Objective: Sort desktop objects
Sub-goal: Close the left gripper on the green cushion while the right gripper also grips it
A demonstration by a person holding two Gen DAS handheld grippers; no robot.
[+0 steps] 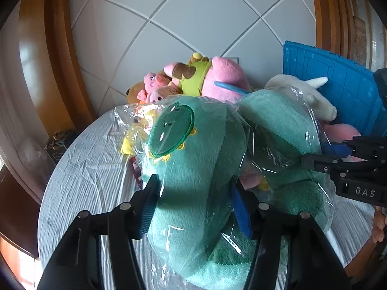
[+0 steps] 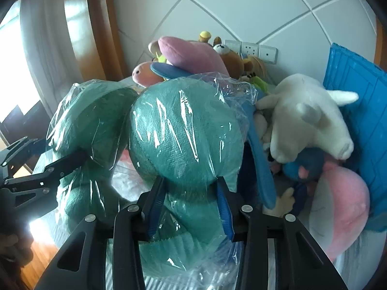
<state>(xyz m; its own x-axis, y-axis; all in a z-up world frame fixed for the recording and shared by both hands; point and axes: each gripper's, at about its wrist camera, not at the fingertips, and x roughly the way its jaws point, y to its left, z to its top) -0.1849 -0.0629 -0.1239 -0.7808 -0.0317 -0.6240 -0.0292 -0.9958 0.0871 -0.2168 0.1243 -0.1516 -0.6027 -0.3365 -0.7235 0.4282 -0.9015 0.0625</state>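
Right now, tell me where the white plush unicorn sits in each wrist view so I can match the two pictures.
Left wrist view: the white plush unicorn lies upper right, behind the bagged green plush, against the blue crate.
Right wrist view: the unicorn fills the right of centre, horn pointing right.
Shared landmark: the blue crate, right of the unicorn in both.

Bright window daylight, plastic glare, fisheye-warped edges.

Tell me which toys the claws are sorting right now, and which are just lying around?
Being sorted:
- big teal plush toy in clear plastic wrap, gripped by the left claw and the right claw

Lying about:
- white plush unicorn
- pink plush pigs
- brown plush bear
- blue plastic crate
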